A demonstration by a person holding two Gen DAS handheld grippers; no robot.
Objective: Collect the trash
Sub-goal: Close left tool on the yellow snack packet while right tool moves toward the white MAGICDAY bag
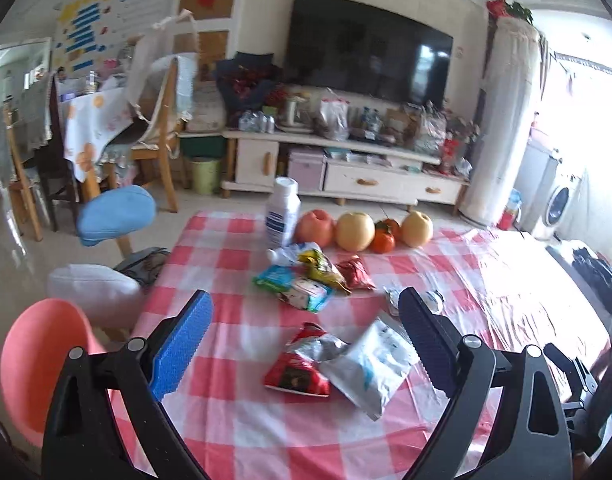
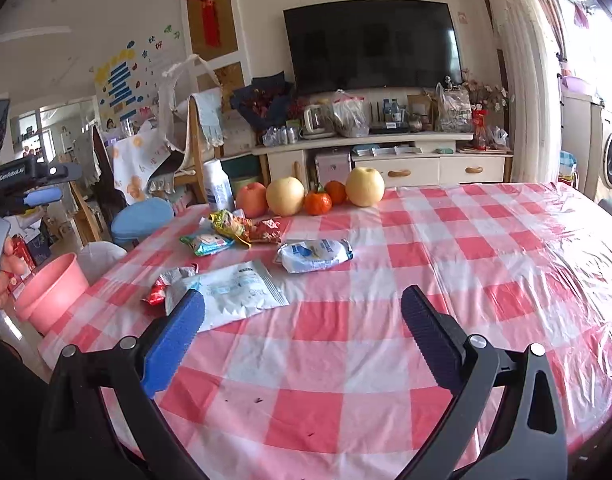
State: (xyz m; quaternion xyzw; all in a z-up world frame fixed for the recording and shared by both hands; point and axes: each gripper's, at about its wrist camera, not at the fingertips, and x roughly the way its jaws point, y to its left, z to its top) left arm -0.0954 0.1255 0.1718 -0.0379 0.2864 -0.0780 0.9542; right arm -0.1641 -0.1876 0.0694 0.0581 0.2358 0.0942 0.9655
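Trash lies on the red-checked tablecloth. A red snack bag and a white pouch overlap just in front of my left gripper, which is open and holds nothing. Farther back is a pile of small wrappers. My right gripper is open above bare cloth. The white pouch and red bag lie at its left finger, and a white-blue wrapper sits ahead. A pink bin stands off the table's left edge.
A white bottle and a row of fruit stand at the table's far edge. Stools and chairs crowd the left side by the pink bin. A hand shows at the far left of the right wrist view.
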